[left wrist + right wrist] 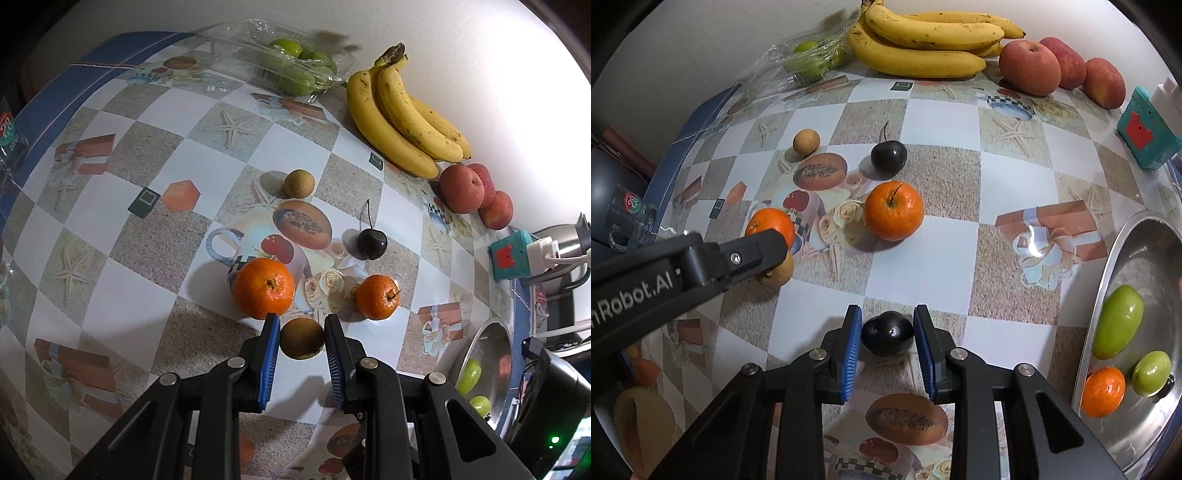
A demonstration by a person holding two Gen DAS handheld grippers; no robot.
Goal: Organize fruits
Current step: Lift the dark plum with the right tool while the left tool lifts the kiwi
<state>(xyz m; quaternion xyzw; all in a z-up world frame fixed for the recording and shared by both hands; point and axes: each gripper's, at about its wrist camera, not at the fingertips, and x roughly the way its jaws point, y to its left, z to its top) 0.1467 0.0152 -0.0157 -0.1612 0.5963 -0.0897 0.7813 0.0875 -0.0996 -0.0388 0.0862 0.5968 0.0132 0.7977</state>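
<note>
A small brown fruit [302, 338] sits between the blue pads of the left gripper [301, 325], low on the patterned table [147, 280]; the pads close on its sides. In the right wrist view that fruit is mostly hidden behind the left gripper's black finger.

A dark cherry [887, 333], stem not visible, lies between the pads of the right gripper [887, 323]. The jaws stand narrow, yet whether the pads press on it cannot be told.

Only the right view shows the steel bowl [1137, 435] fully — two green fruits and a tangerine [1103, 391] inside. The left view cuts the bowl off at its edge.

Ahead lie two more tangerines [264, 288] [377, 297], a second cherry [372, 243] with its stem pointing up and away, and a round tan fruit [299, 183].

Against the wall — bananas [402, 118], long axis running along the wall, stems toward a clear box [280, 62] of green fruit; three apples [461, 188] just beside their tips.
</note>
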